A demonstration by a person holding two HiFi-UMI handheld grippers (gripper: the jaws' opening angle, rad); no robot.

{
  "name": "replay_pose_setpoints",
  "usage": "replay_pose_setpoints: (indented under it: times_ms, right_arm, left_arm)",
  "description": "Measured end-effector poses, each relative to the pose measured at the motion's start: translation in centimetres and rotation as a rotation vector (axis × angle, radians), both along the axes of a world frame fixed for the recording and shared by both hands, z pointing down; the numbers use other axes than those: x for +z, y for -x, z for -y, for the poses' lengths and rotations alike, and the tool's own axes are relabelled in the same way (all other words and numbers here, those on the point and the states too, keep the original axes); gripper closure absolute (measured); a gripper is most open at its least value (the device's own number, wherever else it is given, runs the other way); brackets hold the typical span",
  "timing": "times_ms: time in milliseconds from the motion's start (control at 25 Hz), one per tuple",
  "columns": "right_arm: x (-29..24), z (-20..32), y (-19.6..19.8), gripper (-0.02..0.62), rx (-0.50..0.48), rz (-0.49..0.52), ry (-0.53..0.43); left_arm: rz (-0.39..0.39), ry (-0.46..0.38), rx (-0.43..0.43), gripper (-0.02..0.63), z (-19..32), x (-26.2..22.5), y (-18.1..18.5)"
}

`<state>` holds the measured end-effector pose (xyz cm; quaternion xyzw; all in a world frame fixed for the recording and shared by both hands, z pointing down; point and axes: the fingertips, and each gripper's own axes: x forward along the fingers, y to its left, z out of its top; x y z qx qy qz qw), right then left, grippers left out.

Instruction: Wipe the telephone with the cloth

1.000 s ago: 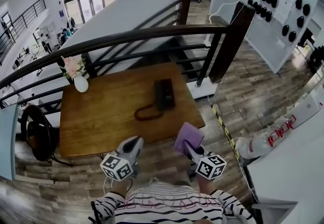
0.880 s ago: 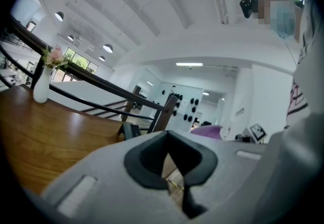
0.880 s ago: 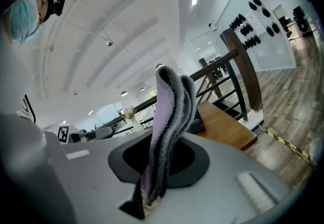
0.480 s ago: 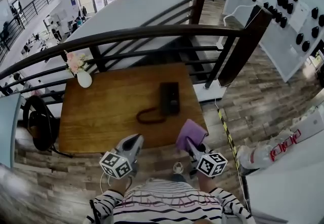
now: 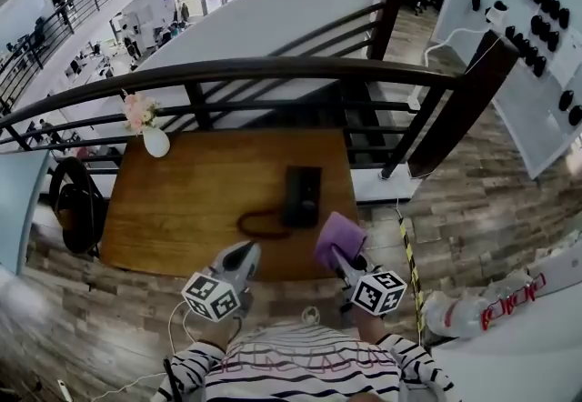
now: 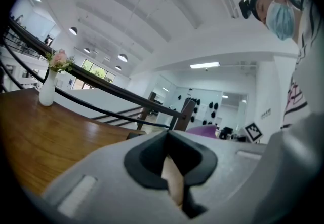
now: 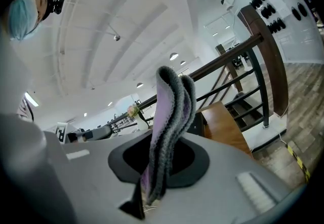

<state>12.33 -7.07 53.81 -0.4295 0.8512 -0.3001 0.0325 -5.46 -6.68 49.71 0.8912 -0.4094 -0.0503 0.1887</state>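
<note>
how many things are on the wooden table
2: the black telephone toward the right side, cord curled on its left, and a white flower vase at the far left corner.

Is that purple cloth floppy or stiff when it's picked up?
Probably soft but thick: the cloth, pinched in the right gripper, folds in layers yet stands without drooping. Its fuzzy edge suggests light, not slippery.

1. Brown rectangular wooden table (image 5: 173, 209), close against the railing.
2. Small white vase of pink flowers (image 5: 155, 142), upright at the table's far left corner.
3. Dark curved metal railing (image 5: 273, 71), just behind the table.
4. Black rounded shape (image 5: 77, 200) beside the table's left edge; too dim to identify.
5. White wall panel studded with black knobs (image 5: 532, 73), far right.
6. Grey-brown wood-plank floor (image 5: 473, 200), crossed by yellow-and-black striped tape (image 5: 409, 255).
</note>
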Motion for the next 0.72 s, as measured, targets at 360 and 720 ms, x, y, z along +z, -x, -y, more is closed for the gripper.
replay_pose_setpoints:
  times_ms: [360, 720]
  right_arm:
    - [1.0, 3.8, -3.4, 0.543, -0.119, -0.001, 0.003]
    - [1.8, 7.5, -2.3, 0.545, -0.125, -0.019, 0.021]
  left_arm:
    - [0.007, 0.011, -0.110, 0.607, 2.2, 1.2, -3.7]
    - [-0.018, 0.024, -0.098, 0.607, 5.9, 1.9, -3.3]
